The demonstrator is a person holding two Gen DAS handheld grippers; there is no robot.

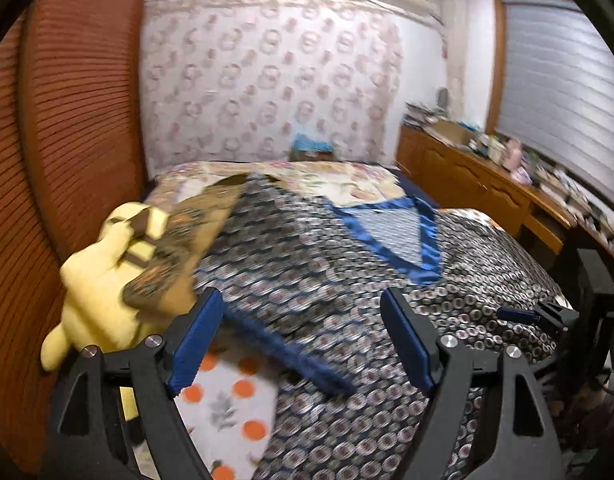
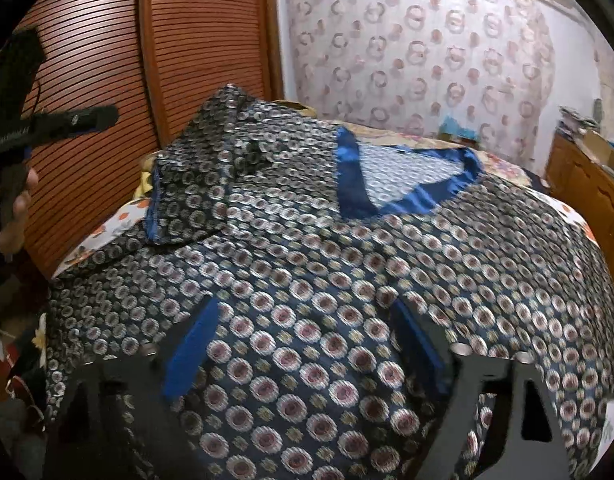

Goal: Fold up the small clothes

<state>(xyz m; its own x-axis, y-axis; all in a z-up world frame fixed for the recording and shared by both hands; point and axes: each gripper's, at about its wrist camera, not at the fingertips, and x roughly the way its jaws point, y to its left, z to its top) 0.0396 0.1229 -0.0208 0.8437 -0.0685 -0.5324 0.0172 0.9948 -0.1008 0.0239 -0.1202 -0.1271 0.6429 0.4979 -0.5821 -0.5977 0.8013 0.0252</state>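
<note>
1. Our left gripper (image 1: 303, 336) hovers with jaws apart, tilted down over the patterned shirt (image 1: 347, 280) on the bed (image 1: 227, 408).
2. Our right gripper (image 2: 307, 344) also stands apart, empty above the shirt's lower centre.

The patterned garment (image 2: 307, 280) runs off the near edge, its hem unseen. The yellow plush toy (image 1: 95, 288) is smeared with blur and half covered by a brown patterned thing (image 1: 179, 256) I cannot identify. Clutter on the far right sideboard (image 1: 487, 188) is too small to tell.
</note>
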